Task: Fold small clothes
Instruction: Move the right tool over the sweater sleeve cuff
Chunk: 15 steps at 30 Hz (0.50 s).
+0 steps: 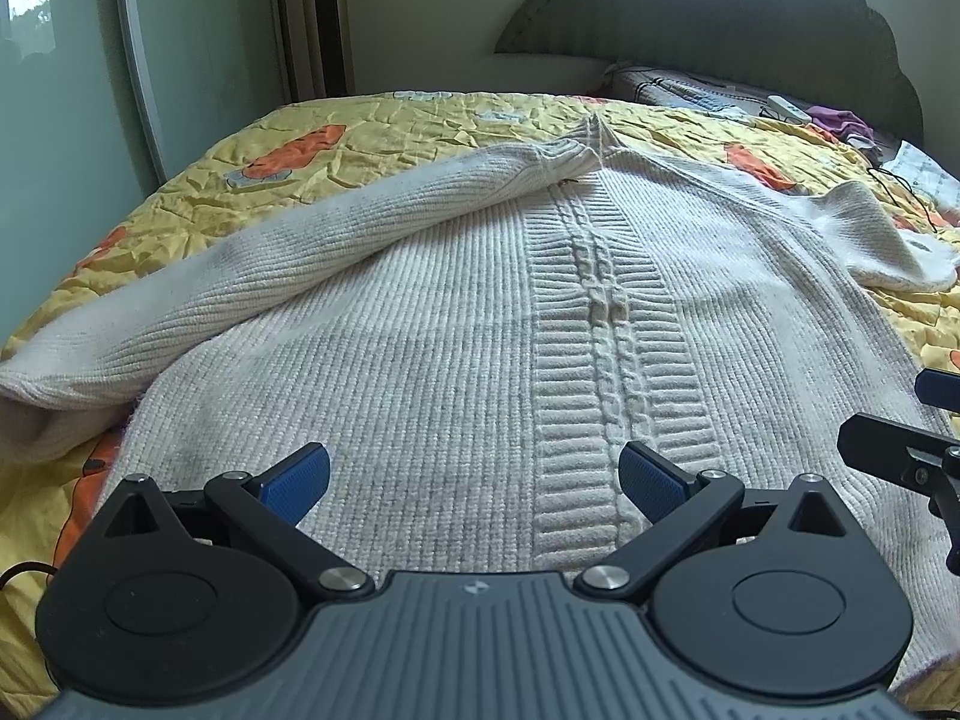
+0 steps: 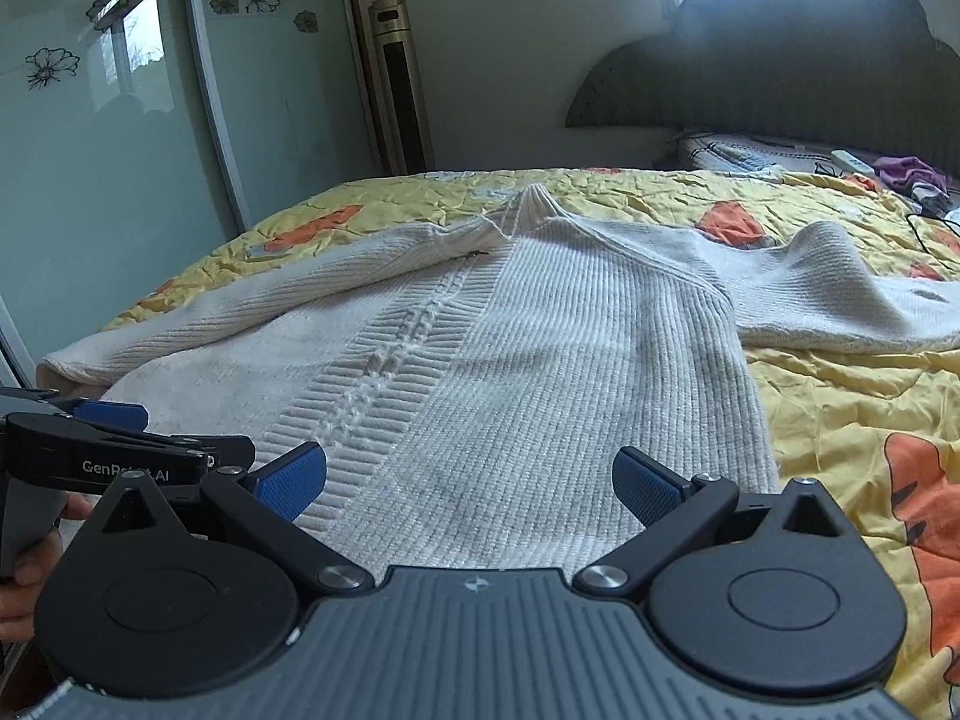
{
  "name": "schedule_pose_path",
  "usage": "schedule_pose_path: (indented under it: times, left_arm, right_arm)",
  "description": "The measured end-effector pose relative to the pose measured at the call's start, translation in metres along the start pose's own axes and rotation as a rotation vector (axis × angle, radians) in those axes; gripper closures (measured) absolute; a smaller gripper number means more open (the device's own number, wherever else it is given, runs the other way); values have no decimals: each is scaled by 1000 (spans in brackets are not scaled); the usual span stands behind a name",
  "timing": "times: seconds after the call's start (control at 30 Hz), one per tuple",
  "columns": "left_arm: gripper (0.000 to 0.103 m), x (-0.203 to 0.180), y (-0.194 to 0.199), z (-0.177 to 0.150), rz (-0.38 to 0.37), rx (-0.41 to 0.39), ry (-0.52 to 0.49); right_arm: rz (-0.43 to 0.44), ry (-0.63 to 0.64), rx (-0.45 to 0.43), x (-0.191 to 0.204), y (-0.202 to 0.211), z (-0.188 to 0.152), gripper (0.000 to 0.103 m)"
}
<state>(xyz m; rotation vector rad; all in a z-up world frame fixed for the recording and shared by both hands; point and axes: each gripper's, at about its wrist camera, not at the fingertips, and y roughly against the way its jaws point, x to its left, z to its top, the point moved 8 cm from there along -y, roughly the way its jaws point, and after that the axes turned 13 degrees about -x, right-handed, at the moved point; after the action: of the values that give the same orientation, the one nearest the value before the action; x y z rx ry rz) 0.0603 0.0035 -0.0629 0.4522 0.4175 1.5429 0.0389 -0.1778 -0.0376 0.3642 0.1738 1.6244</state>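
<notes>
- Jaws of the left gripper [image 1: 474, 489] stand wide apart with nothing between the blue pads, poised just above the near hem of the white knitted sweater [image 1: 456, 324].
- Jaws of the right gripper [image 2: 470, 487] are equally spread and empty, over the same hem but further toward the sweater's right side.
- Both tools sit side by side at the bottom edge, which suggests a two-point pinch of the hem, likely to carry it up toward the collar.
- The sweater lies flat and front-up on the yellow quilt [image 1: 198, 180], its cable panel running away toward the collar.
- The left sleeve [image 1: 240, 294] lies diagonally along the body's edge, partly overlapping it; the right sleeve [image 2: 840, 300] is flung outward across the quilt, so it probably needs folding in as well.
- The hem itself is hidden beneath the gripper bodies in both views, so whether the pads touch the knit cannot be told.
- By the pillow [image 2: 738, 156], a purple cloth [image 2: 909, 171] and some small items are too distant to identify.
</notes>
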Motion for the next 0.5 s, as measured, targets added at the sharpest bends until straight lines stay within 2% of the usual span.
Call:
schedule_pose_path:
  times: [0.5]
  left_arm:
    - [0,3,-2,-2,15,9,-14]
  right_arm:
    - [2,25,26,7,-5,-6,0]
